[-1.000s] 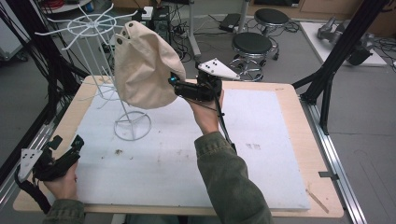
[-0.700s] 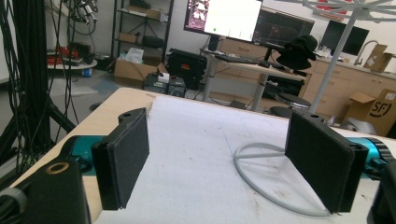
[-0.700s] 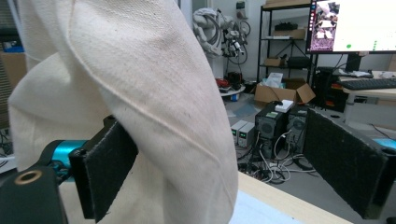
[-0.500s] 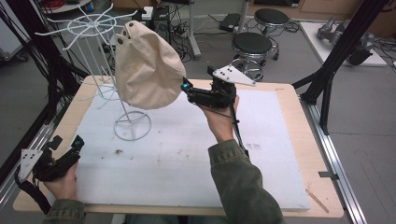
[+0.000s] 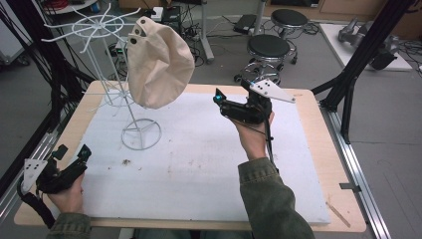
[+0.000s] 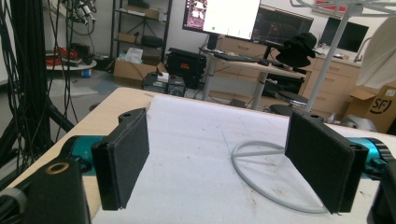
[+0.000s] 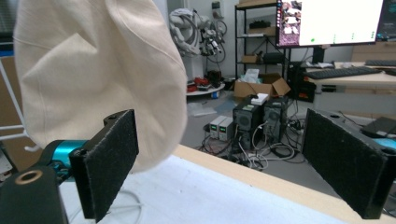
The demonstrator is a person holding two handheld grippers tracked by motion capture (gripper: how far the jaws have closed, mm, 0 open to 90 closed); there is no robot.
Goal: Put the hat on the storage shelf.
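High view, cap (image 5: 158,64) probably hiding rack (image 5: 130,94) hooks, right gripper (image 5: 222,99) apart

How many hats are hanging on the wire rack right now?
1. A cream cap hangs from the top of the rack, left of the open right gripper. Anything behind it may be hidden.

I sit at a wooden counter (image 5: 318,149) topped with a white mat (image 5: 199,169). Beyond it, a grey floor (image 5: 308,64) holds two black round stools (image 5: 268,47) and tangled cables (image 5: 194,30). Black frame struts (image 5: 368,50) rise at both sides. Farther back, a desk (image 6: 252,63) carries lit monitors (image 6: 222,16) and a keyboard (image 7: 345,71). Computer towers (image 7: 261,119) stand on the floor, beside cardboard boxes (image 7: 261,86) and a black shelf unit (image 7: 257,32). Wooden drawers (image 6: 331,74) line the far wall.
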